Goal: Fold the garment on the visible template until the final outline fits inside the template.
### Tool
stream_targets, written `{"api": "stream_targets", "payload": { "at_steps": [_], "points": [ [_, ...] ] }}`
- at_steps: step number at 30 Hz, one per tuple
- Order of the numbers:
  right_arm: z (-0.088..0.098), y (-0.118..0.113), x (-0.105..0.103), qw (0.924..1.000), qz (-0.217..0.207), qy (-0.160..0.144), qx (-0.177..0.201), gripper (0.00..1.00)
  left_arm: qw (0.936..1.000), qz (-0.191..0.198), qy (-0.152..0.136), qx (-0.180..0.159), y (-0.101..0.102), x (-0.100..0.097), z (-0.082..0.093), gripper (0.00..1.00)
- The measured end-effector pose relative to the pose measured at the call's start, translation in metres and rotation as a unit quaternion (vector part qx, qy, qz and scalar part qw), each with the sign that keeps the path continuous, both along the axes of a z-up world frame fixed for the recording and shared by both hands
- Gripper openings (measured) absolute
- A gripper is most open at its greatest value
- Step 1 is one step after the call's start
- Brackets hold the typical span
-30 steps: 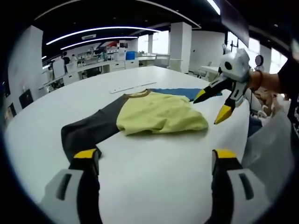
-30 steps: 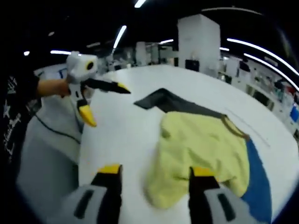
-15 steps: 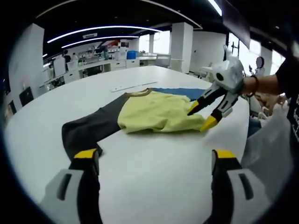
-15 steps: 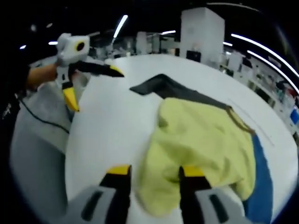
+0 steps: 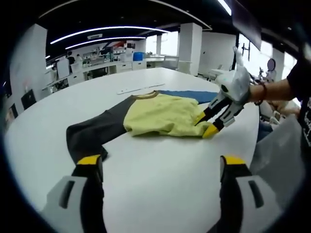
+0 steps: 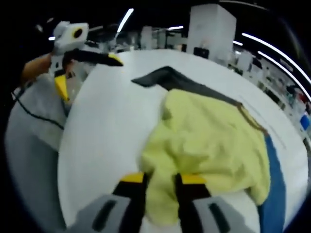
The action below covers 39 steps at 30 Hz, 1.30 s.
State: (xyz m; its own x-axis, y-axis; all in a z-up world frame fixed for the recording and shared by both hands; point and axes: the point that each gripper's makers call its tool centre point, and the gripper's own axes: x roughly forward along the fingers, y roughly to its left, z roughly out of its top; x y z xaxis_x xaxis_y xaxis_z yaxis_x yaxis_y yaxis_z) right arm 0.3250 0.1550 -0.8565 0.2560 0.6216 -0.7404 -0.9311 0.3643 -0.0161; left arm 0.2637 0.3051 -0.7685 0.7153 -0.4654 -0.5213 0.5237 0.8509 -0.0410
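Surface: white table in an open lab hall
Garment: yellow body, dark sleeve, lying over blue template
Right gripper: jaws narrow, pinching the yellow hem corner; nearer arm
Left gripper: jaws wide, holding nothing; dark sleeve end just ahead of its left jaw

no readable text anywhere tbh. the yellow and dark garment has no print or label i can make out, the white table is plain, and the far wall displays in the left gripper view are just a coloured blur, way too small to read.
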Motion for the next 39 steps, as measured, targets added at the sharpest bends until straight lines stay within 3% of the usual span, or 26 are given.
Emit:
{"api": "stream_targets", "payload": {
  "at_steps": [5, 12, 18, 23, 27, 30, 34, 39],
  "points": [
    [0.003, -0.002, 0.009, 0.9998, -0.019, -0.006, 0.004, 0.09, 1.0000, -0.003, 0.000, 0.002, -0.001, -0.001, 0.000, 0.96],
    [0.009, -0.001, 0.018, 0.9968, -0.063, 0.030, 0.038, 0.01, 1.0000, 0.004, -0.004, 0.006, 0.004, 0.003, 0.000, 0.97],
    [0.030, 0.000, 0.020, 0.9957, -0.067, 0.032, 0.055, 0.01, 0.9999, 0.007, -0.007, 0.011, 0.008, 0.004, 0.001, 0.97],
    [0.060, 0.006, 0.023, 0.9933, -0.075, 0.028, 0.083, 0.01, 0.9998, 0.011, -0.008, 0.012, 0.010, 0.005, 0.001, 0.97],
    [0.087, 0.014, 0.040, 0.9861, -0.099, 0.030, 0.130, 0.01, 0.9998, 0.010, -0.008, 0.012, 0.011, 0.005, 0.001, 0.97],
    [0.100, 0.018, 0.054, 0.9837, -0.109, 0.026, 0.141, 0.01, 0.9998, 0.012, -0.011, 0.008, 0.010, 0.006, 0.003, 0.97],
    [0.107, 0.021, 0.074, 0.9805, -0.124, 0.025, 0.150, 0.01, 0.9998, 0.014, -0.011, 0.009, 0.011, 0.007, 0.004, 0.96],
    [0.111, 0.027, 0.093, 0.9752, -0.147, 0.047, 0.158, 0.01, 0.9997, 0.021, -0.008, 0.006, 0.012, 0.008, 0.004, 0.94]
  ]
}}
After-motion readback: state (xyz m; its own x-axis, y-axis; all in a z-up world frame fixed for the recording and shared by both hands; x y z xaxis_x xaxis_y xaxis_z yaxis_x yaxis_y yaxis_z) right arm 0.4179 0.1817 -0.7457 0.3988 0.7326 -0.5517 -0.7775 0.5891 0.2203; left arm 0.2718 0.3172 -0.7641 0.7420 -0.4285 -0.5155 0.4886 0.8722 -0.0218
